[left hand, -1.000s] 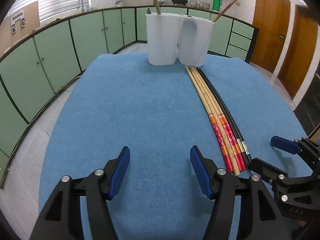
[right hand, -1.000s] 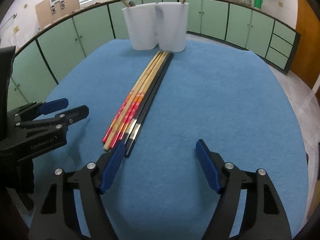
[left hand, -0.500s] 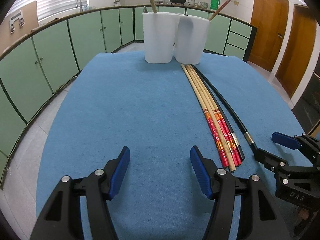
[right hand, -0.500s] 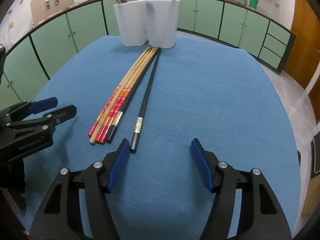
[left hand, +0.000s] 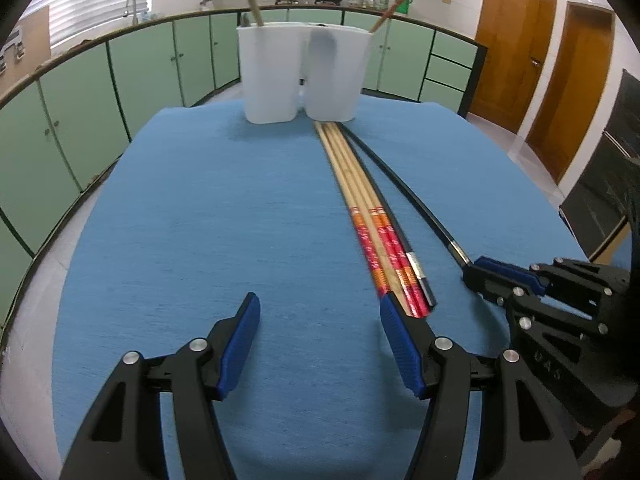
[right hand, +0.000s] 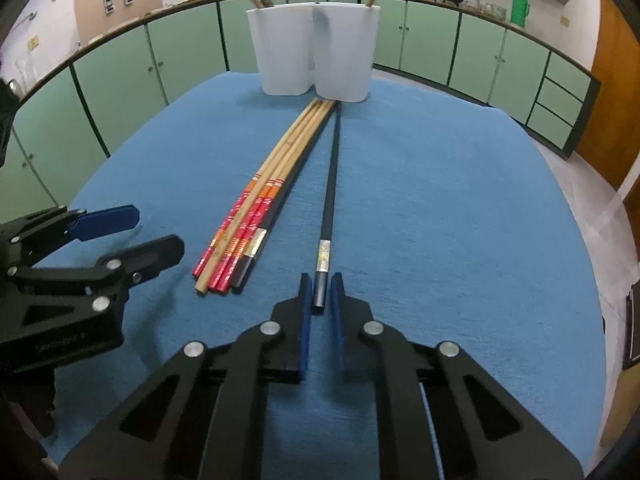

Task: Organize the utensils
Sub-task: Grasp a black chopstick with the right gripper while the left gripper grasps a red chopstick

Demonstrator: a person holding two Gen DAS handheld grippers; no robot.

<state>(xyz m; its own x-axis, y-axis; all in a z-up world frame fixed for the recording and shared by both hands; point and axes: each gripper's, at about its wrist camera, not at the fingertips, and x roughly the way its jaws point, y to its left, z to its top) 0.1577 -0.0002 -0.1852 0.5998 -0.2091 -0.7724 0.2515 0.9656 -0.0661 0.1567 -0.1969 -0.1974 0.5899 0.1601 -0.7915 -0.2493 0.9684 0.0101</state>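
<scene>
A bundle of chopsticks [left hand: 362, 200], bamboo with red ends plus a black one, lies on the blue cloth and points at a white two-cup holder [left hand: 302, 74]. One black chopstick [right hand: 330, 184] lies apart to the right. My right gripper [right hand: 320, 294] is shut on its near end; it also shows in the left wrist view [left hand: 476, 270]. My left gripper [left hand: 320, 316] is open and empty, just left of the bundle's near ends; it also shows in the right wrist view [right hand: 132, 232]. The holder [right hand: 314, 50] has one chopstick in each cup.
The blue cloth [left hand: 200, 220] covers a rounded table. Green cabinets [left hand: 120, 80] ring the room beyond it, and wooden doors [left hand: 516, 40] stand at the right.
My right gripper has closed on the near end of the lone black chopstick, which moved a little further right from the bundle. My left gripper stays open and has shifted slightly right.
</scene>
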